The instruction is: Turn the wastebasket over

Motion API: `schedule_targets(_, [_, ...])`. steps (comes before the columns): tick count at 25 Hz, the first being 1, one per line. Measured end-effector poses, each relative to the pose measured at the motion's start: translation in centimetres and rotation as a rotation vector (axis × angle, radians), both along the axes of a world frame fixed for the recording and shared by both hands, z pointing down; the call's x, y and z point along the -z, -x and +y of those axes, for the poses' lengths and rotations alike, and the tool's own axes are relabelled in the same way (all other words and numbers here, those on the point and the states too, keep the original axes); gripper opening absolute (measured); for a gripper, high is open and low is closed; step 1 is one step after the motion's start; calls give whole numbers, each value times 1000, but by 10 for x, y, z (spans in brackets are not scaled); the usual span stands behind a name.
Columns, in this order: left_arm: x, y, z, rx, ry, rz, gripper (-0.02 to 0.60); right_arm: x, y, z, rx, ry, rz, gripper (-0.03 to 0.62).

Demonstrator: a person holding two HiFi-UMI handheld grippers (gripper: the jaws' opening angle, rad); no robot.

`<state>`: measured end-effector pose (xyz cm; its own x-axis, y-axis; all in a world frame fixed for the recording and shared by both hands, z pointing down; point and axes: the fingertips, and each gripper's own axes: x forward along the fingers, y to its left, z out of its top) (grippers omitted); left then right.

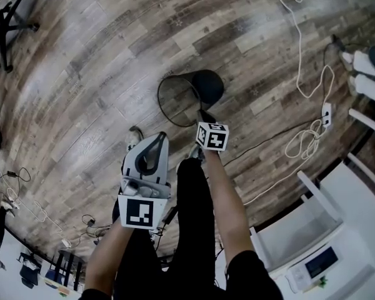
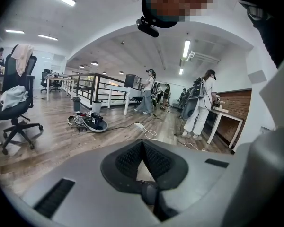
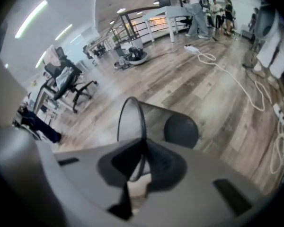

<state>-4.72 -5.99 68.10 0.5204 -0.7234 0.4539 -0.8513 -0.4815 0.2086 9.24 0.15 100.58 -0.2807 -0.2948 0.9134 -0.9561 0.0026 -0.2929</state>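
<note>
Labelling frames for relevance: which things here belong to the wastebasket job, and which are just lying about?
Job:
wastebasket, tilted, rim clamped in right hand-held gripper
left hand-held gripper, shut, empty

Lying about:
white cables
power strip
office chair
white table

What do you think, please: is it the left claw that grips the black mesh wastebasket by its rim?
No, the right claw grips the black mesh wastebasket by its rim, as the right gripper view shows; the left claw is shut on nothing.
</note>
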Motion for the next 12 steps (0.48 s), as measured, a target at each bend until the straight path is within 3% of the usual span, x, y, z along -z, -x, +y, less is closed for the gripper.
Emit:
schedule_targets(9, [-7,6,-8,30,12,-10,34,20,62,-5,-161,22,-454,52])
schedule_targets(12, [-12,8,-10,36,8,-16,34,18,67,-2,-173,32,-538,52])
